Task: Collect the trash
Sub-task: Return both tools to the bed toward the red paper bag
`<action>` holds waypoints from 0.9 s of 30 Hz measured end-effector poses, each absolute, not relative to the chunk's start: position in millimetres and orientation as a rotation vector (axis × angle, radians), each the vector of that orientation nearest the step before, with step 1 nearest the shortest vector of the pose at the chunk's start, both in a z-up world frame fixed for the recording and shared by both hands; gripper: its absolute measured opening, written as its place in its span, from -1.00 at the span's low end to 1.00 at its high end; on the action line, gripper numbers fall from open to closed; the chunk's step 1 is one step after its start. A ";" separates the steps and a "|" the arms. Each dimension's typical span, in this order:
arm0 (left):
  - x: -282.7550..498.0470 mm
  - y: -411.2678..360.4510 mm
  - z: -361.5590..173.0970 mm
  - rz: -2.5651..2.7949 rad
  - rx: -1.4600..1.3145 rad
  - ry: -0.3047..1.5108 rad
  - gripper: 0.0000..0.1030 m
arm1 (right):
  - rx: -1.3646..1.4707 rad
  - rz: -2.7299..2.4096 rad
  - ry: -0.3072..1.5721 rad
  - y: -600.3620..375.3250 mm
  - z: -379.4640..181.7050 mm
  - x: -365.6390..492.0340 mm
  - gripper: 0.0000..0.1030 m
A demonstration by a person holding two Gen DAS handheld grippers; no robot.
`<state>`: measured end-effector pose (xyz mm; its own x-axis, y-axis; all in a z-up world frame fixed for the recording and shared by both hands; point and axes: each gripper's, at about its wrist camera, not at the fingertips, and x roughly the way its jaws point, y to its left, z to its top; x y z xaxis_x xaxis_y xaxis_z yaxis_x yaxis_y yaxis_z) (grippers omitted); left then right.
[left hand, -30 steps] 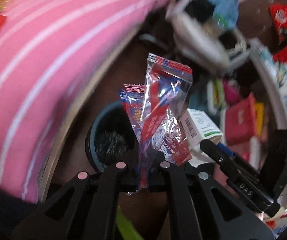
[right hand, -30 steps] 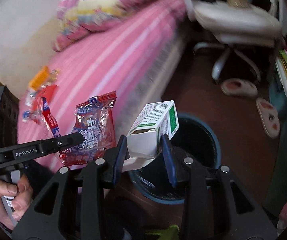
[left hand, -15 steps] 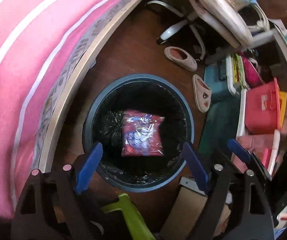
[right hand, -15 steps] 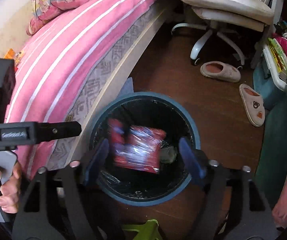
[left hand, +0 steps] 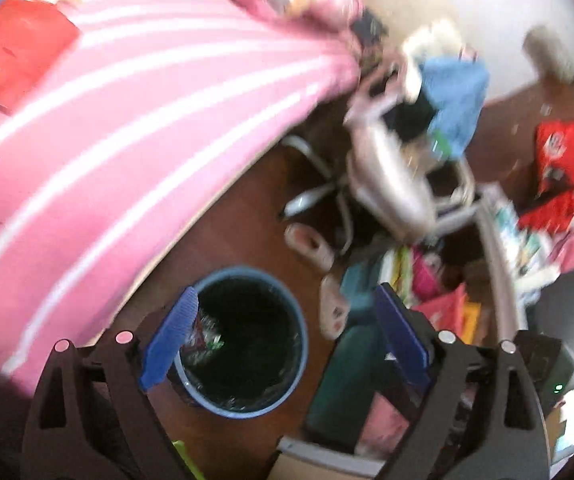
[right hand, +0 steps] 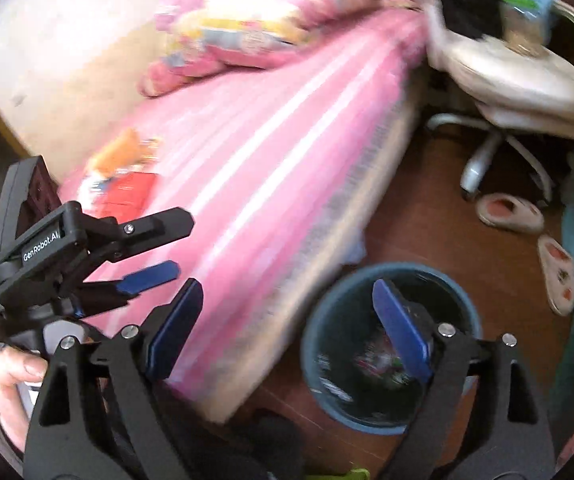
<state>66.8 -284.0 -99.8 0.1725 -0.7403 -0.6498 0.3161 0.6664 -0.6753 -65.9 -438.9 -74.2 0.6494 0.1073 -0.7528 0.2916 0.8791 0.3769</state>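
A blue round bin (left hand: 247, 410) with a black liner stands on the brown floor beside the pink bed. Shiny red wrappers (left hand: 203, 336) lie inside it, blurred in the right wrist view as trash (right hand: 379, 360) within the bin (right hand: 315, 340). My left gripper (left hand: 285, 290) hangs above the bin, its jaws opening with nothing between them. My right gripper (right hand: 287, 284) is also opening and empty, over the bed's edge and the bin. The left gripper (right hand: 175, 244) shows there too, held by a hand (right hand: 11, 380). A red wrapper (right hand: 127, 192) and an orange packet (right hand: 119, 152) lie on the bed.
The pink striped bed (left hand: 127, 120) fills the left, with a pillow (right hand: 247, 28) at its head. A white office chair (right hand: 507, 80) and two slippers (right hand: 511, 212) are on the floor behind the bin. Cluttered shelves (left hand: 447, 300) and red packets (left hand: 567, 160) crowd the right.
Both grippers let go: the red wrappers and the white-green box fell into the bin. Both jaws spread wide, and both grippers rose and swung up towards the bed.
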 end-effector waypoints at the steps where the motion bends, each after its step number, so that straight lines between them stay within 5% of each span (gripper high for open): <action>1: 68.7 -270.6 -91.1 -0.778 -0.464 1.152 0.70 | 0.501 -0.088 0.863 -431.0 -68.1 -59.8 0.70; 10: 110.2 -101.1 -40.6 -0.569 -0.565 0.965 0.73 | 0.616 0.242 0.914 -330.0 -43.5 43.9 0.72; 18: 159.9 25.7 -77.7 -0.302 -0.565 0.984 0.73 | 0.777 0.361 1.082 -262.4 -89.2 131.2 0.72; 27: 218.1 67.1 -106.7 -0.222 -0.489 1.003 0.73 | 0.931 0.328 1.165 -245.6 -133.4 190.7 0.72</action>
